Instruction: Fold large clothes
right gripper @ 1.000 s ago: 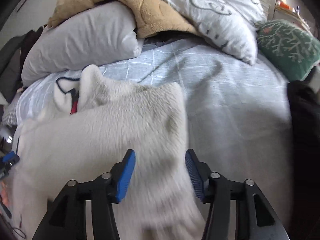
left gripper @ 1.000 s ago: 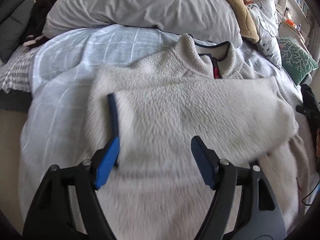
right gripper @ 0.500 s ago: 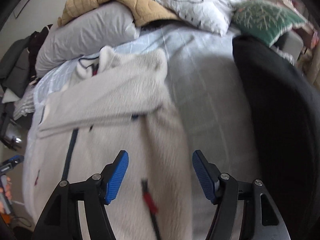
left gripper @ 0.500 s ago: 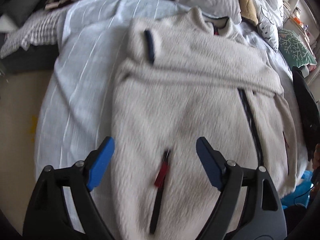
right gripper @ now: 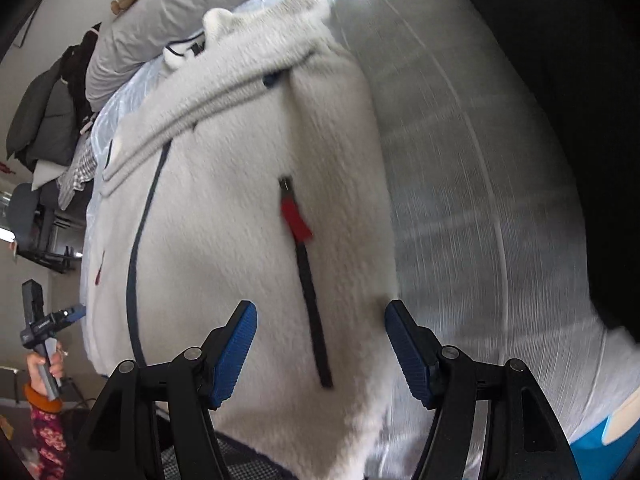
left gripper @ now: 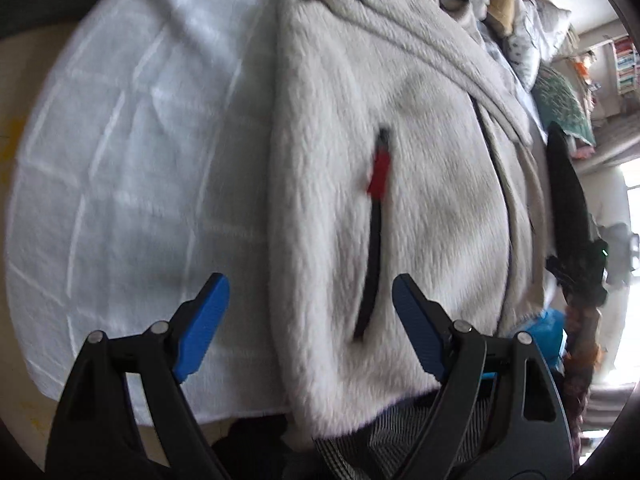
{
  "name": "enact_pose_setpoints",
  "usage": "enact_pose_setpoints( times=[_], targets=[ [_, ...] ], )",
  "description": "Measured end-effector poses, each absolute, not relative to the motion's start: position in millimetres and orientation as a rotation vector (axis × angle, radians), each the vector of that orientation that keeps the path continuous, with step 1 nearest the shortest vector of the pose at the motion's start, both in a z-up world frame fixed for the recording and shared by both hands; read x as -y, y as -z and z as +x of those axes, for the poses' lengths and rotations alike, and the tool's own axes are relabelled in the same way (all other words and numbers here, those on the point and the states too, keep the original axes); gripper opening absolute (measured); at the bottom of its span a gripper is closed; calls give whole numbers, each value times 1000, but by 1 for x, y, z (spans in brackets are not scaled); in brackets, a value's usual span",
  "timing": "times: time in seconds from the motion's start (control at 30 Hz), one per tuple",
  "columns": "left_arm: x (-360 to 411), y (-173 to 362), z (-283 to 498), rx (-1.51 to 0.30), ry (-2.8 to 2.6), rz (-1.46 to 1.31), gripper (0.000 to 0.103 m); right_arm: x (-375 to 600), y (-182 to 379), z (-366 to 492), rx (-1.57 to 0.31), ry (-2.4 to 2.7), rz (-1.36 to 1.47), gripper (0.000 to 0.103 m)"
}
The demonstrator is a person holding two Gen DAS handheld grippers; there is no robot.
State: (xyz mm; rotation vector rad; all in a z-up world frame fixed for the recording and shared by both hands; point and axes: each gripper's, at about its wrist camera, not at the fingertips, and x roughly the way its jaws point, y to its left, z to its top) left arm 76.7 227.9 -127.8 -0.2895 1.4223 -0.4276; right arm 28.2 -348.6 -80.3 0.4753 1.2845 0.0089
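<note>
Your left gripper point(left gripper: 310, 320) has its blue fingers point(left gripper: 202, 322) spread wide, nothing between them, hovering over the hem corner of the fleece jacket point(left gripper: 400, 184); one pad sits over the bedsheet point(left gripper: 132, 152), the other over the fleece. Contact can't be told.

Your right gripper point(right gripper: 318, 350) is also spread wide and empty, straddling the other hem corner of the jacket point(right gripper: 224, 216) near a pocket zipper point(right gripper: 310, 300).

The jacket lies flat, front up, on the bed, both sleeves folded across the chest, collar toward the pillows point(right gripper: 168, 28).

Counts: one jacket; two pocket zippers, each with a red pull point(left gripper: 379, 178); one dark centre zipper point(right gripper: 138, 240). Your left gripper also shows at the right view's left edge, held in your hand point(right gripper: 50, 364).
</note>
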Motion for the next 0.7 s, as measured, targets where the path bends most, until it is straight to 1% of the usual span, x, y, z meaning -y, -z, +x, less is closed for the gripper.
enact_pose_setpoints(
  times=[0.13, 0.4, 0.57, 0.63, 0.67, 0.7],
  targets=[
    [-227, 139, 60, -1468, 483, -303, 84, 350, 86, 14, -1319, -28, 494, 68],
    [-210, 153, 41, -1581, 646, -352, 82, 349, 114, -4, -1449, -62, 579, 68],
    [-200, 154, 39, -1580, 644, -305, 81, 341, 130, -11, -1495, -125, 660, 68],
    [-198, 153, 38, -1573, 642, -282, 79, 336, 133, -10, -1508, -148, 659, 67],
    [-196, 153, 38, -1574, 647, -275, 72, 334, 133, -8, -1509, -155, 659, 64],
    [-193, 154, 36, -1588, 661, -283, 65, 333, 133, -7, -1509, -161, 661, 57]
  ],
)
